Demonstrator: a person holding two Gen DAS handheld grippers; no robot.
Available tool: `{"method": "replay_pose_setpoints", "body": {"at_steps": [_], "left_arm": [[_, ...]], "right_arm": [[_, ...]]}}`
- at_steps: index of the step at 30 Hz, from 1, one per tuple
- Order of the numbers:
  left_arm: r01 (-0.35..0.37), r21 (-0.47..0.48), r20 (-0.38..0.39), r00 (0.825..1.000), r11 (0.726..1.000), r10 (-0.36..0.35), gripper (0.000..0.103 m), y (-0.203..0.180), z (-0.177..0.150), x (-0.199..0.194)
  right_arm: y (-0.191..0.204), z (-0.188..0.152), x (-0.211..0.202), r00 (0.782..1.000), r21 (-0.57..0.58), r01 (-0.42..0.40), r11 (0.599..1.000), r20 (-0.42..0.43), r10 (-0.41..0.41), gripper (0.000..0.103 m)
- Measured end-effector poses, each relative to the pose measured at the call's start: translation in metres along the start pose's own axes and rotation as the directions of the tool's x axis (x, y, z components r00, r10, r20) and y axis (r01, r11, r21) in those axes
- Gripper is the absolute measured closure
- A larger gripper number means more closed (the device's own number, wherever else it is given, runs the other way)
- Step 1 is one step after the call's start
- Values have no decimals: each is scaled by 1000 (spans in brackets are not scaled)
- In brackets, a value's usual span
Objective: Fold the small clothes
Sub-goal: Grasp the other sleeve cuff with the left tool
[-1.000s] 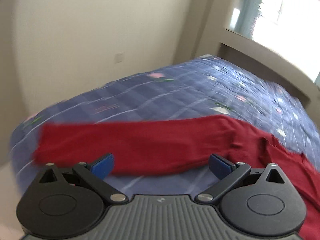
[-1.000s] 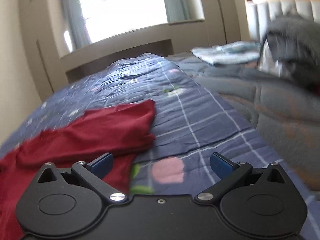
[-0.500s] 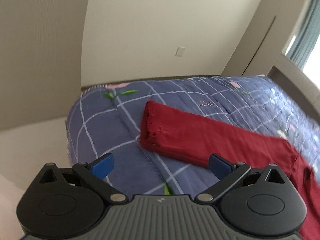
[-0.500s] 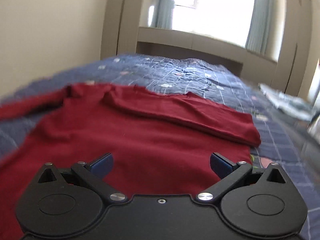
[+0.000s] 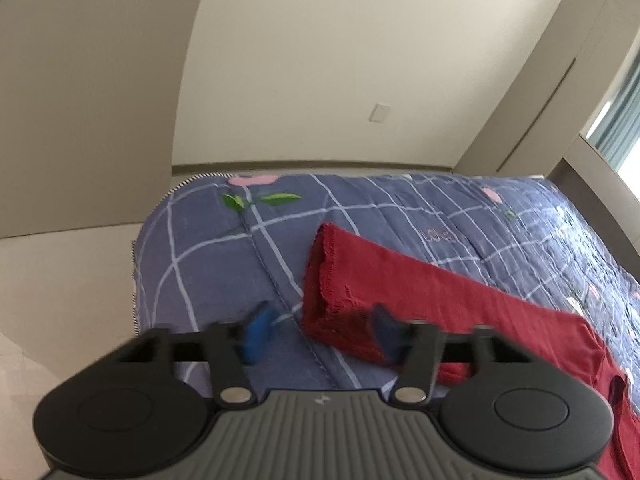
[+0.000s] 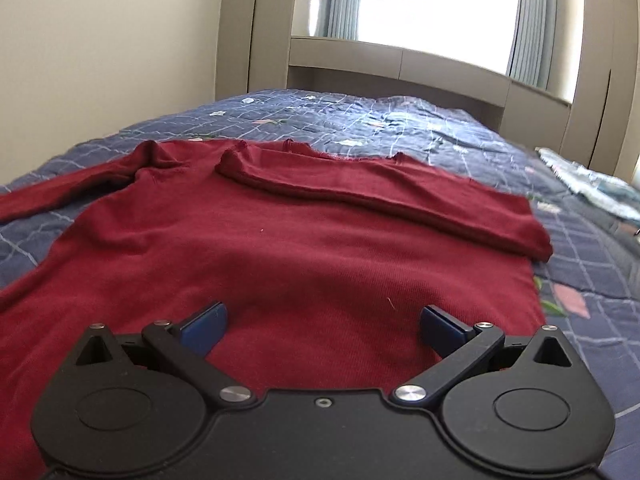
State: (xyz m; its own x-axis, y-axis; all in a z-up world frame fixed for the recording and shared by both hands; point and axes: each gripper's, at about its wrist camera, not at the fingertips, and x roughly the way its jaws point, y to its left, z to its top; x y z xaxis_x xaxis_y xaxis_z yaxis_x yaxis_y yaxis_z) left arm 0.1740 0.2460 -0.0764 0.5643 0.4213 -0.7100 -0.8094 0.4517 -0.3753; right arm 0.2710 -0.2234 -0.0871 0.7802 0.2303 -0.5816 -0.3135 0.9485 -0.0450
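Your sweater lies flat on the bed. One sleeve stretches toward the bed's corner, its cuff near the edge; the other sleeve is folded across the body. Behind the bed's far edge stands the window.

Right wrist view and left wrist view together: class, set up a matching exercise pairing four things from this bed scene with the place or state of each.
Things:
1. dark red long-sleeved knit top
2. blue checked quilted bedspread
3. left hand-held gripper
4. right hand-held gripper

Places or states:
A. jaws wide apart over the garment's body
B. spread flat, one sleeve folded across it
C. covers the bed, printed with pink flowers
D. jaws have just been closing, the sleeve cuff between them

Pairs: 1-B, 2-C, 3-D, 4-A
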Motion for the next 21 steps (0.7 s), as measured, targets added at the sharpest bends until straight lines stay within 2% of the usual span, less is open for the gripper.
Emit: {"method": "replay_pose_setpoints", "body": {"at_steps": [3,4,5,9,13,17,20,21], "left_arm": [[-2,-3,-2,1000,1000,2,73,-2,3,-1],[-8,0,2,1000,1000,8,85,-3,4,-2],[3,4,7,1000,1000,-3,90,-3,6,-2],[43,32,41,998,999,-45,93,-10,13,-13],[131,59,95,986,990,-136,95,-22,23,-33],[281,123,120,948,952,-295,96,-43,31,-55],[389,212,103,903,896,-417,96,-68,32,-72],[427,245,85,885,870,-459,96,-78,31,-78]], "right_arm": [[-2,0,0,1000,12,-10,1000,-2,11,1],[-2,0,1,1000,14,-12,1000,-2,12,1],[-2,0,1,1000,14,-12,1000,-1,12,1],[-1,-1,1,1000,11,-8,1000,2,8,1],[0,-1,0,1000,8,-6,1000,4,6,1],[0,-2,-2,1000,10,-12,1000,22,11,1],[4,-1,-11,998,-13,-20,1000,56,21,0],[7,0,-15,997,-32,-14,999,70,17,0]]}}
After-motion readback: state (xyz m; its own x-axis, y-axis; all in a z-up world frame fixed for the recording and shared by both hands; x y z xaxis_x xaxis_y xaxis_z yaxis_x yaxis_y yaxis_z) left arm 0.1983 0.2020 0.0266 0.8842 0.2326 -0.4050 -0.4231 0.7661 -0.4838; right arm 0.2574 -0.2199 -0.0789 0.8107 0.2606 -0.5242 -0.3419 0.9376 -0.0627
